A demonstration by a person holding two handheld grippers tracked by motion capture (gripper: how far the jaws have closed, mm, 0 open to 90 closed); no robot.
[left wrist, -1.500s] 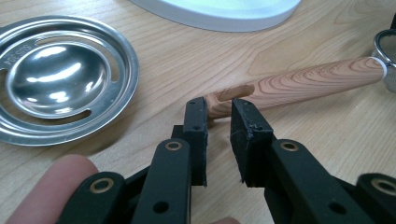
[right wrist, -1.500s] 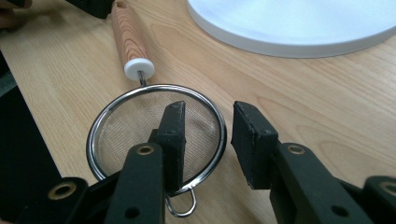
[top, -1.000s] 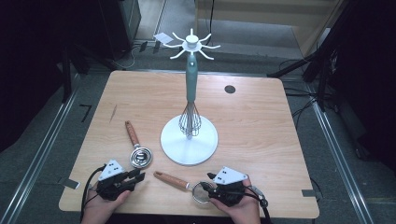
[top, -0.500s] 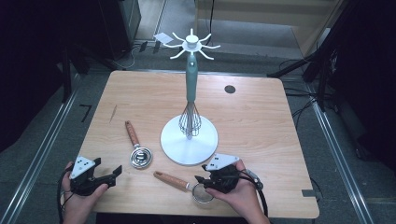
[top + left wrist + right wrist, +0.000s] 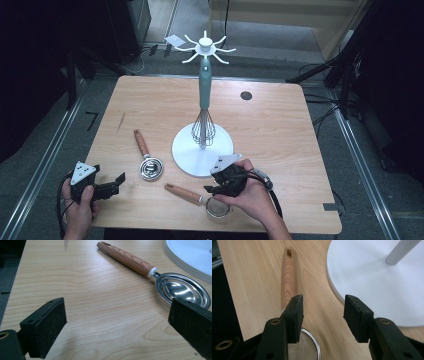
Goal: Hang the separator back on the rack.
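- Grippers both empty: left gripper (image 5: 116,186) at the table's near-left corner, jaws just spread wide, nothing between them.
- Right gripper (image 5: 215,189) hovers over the mesh strainer (image 5: 218,207), jaws just widening, gripping nothing.
- Strainer lies beside the stand's white base (image 5: 186,164).
- Measuring spoon (image 5: 181,289) lies flat too.
- Next, probably: regrasp a wooden handle (image 5: 288,277) squarely.

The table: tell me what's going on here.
A person holds a tool in each hand at a wooden table. The left tool, jaws just opened wide with nothing between them, sits at the near left, short of a wooden-handled spoon. The right tool, jaws just opening and empty, hovers over a small wooden-handled strainer lying on the table. A whisk hangs on the white utensil stand behind them.
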